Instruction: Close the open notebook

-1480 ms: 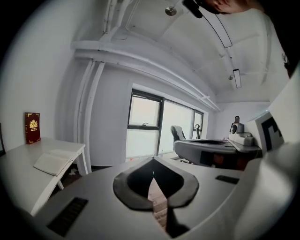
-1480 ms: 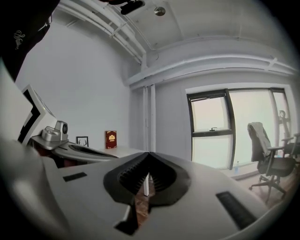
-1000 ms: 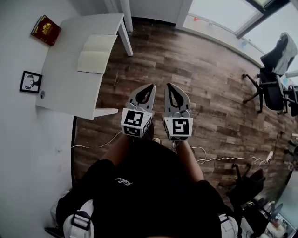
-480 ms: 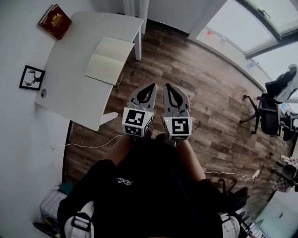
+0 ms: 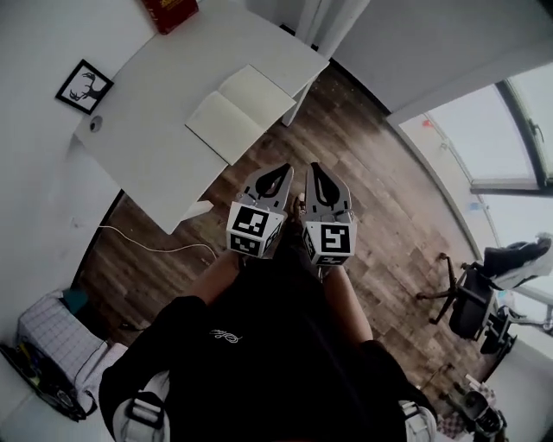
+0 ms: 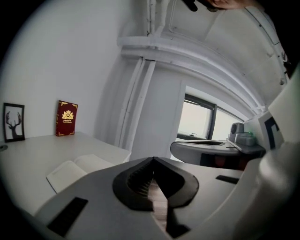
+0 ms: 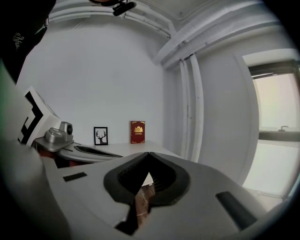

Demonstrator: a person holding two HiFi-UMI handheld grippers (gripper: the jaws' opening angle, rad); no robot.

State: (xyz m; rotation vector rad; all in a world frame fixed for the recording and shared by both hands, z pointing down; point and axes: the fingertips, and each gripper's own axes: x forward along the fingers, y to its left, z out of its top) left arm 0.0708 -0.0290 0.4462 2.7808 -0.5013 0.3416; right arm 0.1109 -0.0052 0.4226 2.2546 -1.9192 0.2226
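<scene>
**Head view.** A white surface [image 5: 138, 138] stands against the wall at upper left. The open notebook [image 5: 240, 112] lies flat on it with both pages up, close to the edge that borders the wooden floor [image 5: 380, 198] and near the far corner. A red book [image 5: 168, 10] stands at the surface's far edge. A framed deer picture [image 5: 84, 86] sits at the wall along the left edge. The left gripper [image 5: 283, 170] and right gripper [image 5: 314, 167] are held side by side over the floor, well apart from the notebook and just off the surface's near corner. An office chair [image 5: 479, 298] stands at far right.

**Left gripper view.** The jaws of the left gripper [image 6: 153, 159] meet at their tips and hold nothing; only floor shows through the gap behind the tips. The notebook [image 6: 77, 169] lies open to the left of the jaws, near the surface's edge. The red book [image 6: 66, 118] and the picture [image 6: 13, 122] stand against the wall beyond it.

**Right gripper view.** The jaws of the right gripper [image 7: 149, 153] are pressed together, empty. The red book [image 7: 137, 131] and the picture [image 7: 101, 136] stand at the surface's far edge.
</scene>
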